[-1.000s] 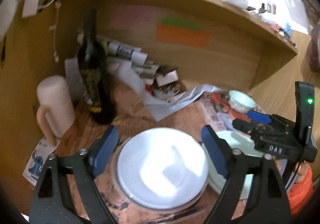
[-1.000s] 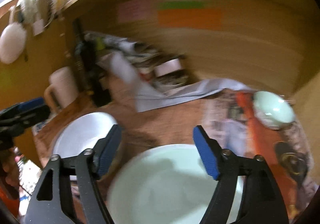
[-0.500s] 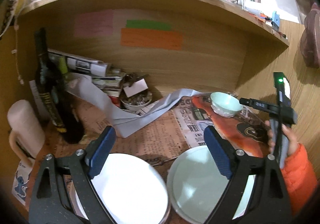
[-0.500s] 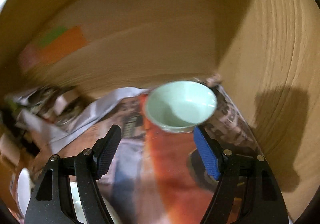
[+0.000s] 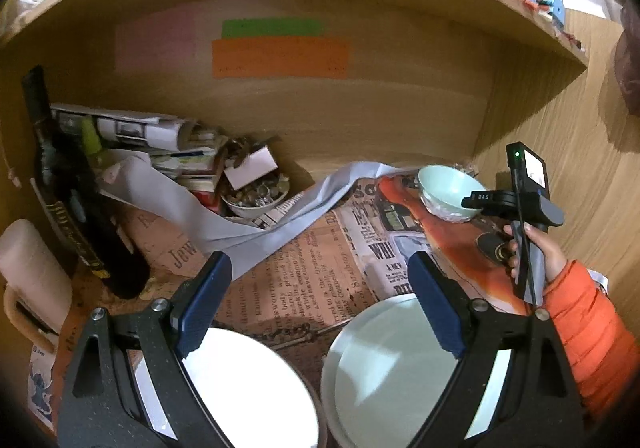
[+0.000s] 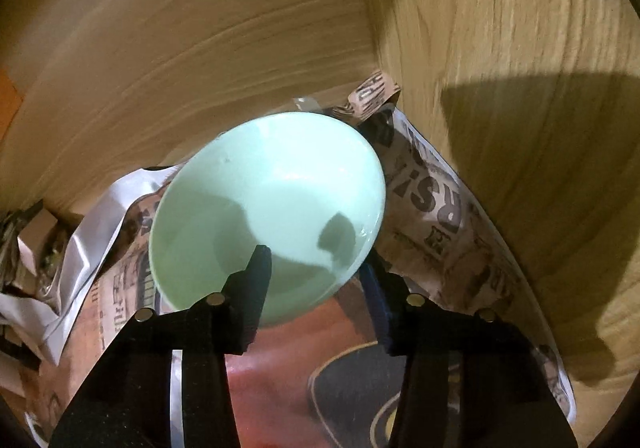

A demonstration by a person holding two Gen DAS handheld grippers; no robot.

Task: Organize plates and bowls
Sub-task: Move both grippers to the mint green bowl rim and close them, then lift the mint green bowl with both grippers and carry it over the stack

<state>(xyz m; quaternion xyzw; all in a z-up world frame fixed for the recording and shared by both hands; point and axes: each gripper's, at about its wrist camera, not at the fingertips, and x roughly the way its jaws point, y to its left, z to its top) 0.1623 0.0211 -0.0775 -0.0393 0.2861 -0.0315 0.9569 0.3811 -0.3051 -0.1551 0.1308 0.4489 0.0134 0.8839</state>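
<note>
A small mint-green bowl (image 6: 272, 192) stands on newspaper in the back right corner of the wooden alcove, also seen as the bowl (image 5: 448, 184) from the left wrist. My right gripper (image 6: 316, 268) straddles its near rim, one finger inside and one outside. Its jaws are closing, and the pads do not visibly press the wall. A hand in an orange sleeve (image 5: 580, 312) holds it. My left gripper (image 5: 316, 264) stands open above the gap between a white plate (image 5: 248, 388) and a pale green plate (image 5: 384, 368), holding nothing.
A dark bottle (image 5: 80, 216) and a cream mug (image 5: 32, 272) stand at the left. Rolled papers (image 5: 120, 128), a grey paper strip (image 5: 280, 216) and a bowl of small bits (image 5: 256, 196) fill the back. The wooden side wall (image 6: 520, 88) is close beside the green bowl.
My right gripper swung from over the pale green plate to the small bowl at the back right, and its jaws narrowed around the rim. My left gripper shifted right, off the white plate.
</note>
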